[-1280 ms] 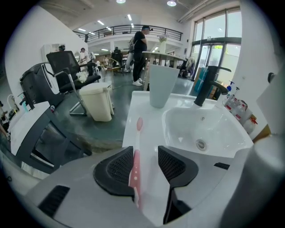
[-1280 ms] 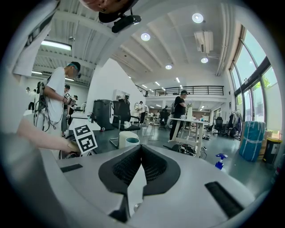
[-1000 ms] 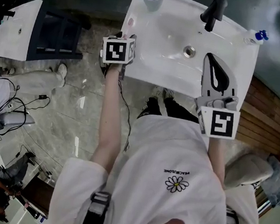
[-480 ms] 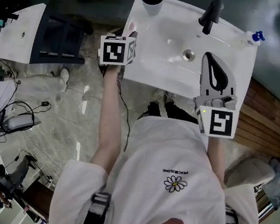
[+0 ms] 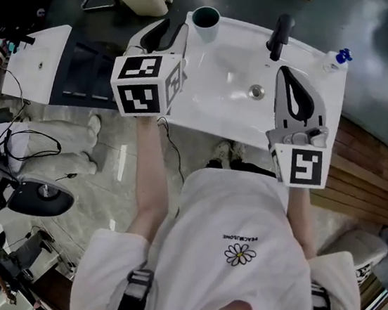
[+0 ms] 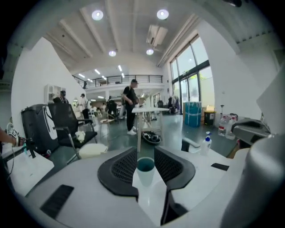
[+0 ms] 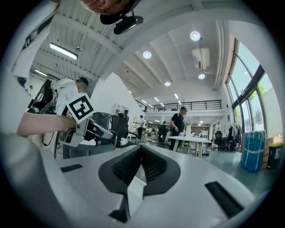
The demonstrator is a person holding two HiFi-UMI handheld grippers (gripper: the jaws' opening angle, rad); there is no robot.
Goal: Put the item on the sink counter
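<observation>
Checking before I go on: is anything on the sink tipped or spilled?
Nothing stands out. The cup stands upright at the sink's back left corner, the bottle at the back right; no spill shows.

The table [image 5: 217,111] is finished in white. At its 11 o'clock a cup [image 5: 206,19] is coloured white outside, teal inside; at 12 o'clock the faucet [image 5: 281,33] is black; at 1 o'clock a bottle [image 5: 336,58] is capped in blue.
</observation>
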